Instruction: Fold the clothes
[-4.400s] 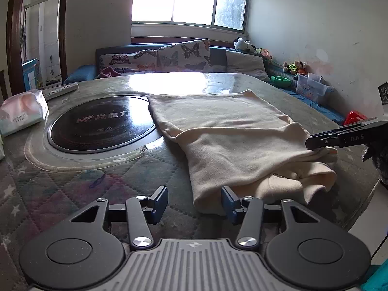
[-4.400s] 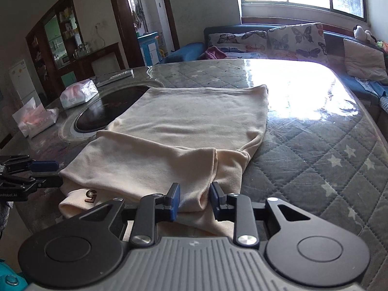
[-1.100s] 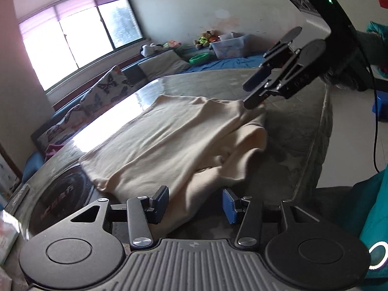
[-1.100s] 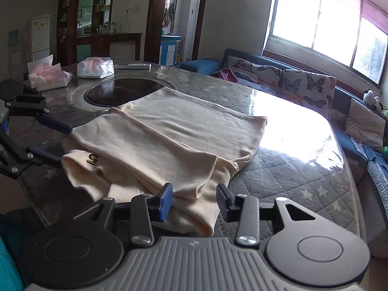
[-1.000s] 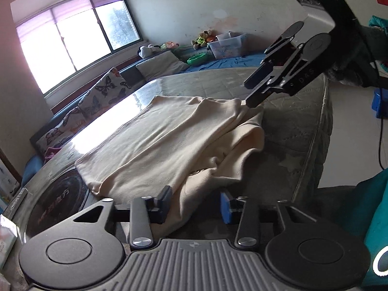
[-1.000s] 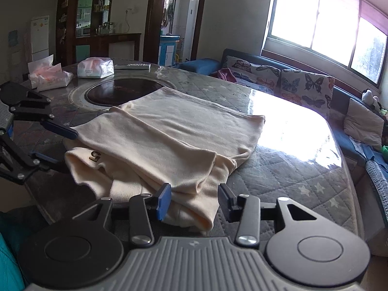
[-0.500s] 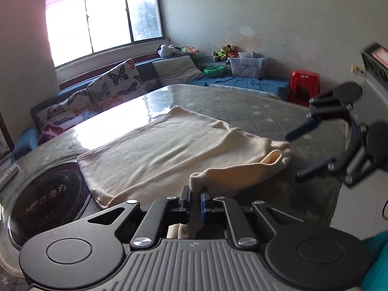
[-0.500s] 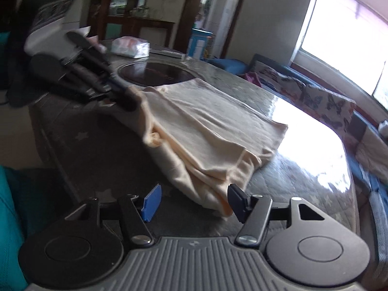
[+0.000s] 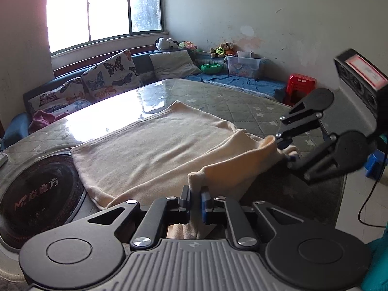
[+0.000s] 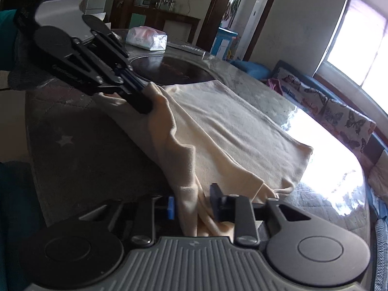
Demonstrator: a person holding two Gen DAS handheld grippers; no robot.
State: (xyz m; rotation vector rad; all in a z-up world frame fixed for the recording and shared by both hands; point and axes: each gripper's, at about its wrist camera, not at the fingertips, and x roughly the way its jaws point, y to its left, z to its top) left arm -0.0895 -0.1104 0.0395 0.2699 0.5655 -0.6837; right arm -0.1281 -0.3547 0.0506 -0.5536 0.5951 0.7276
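The desk [image 9: 242,104], under a quilted star-print cover, carries the cream garment [image 9: 157,145] spread flat toward the window, its near edge lifted off the cover. That edge hangs between both tools, likely so it can be carried over as one fold. The left gripper [image 9: 194,201] pinches one corner tight; the right gripper [image 10: 191,203] has cloth between jaws not quite closed, seemingly gripping.

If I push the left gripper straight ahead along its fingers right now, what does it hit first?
The left gripper is shut on the cream garment, so it would push into that cloth's raised fold first; beyond lies the padded table. Depth is uncertain.
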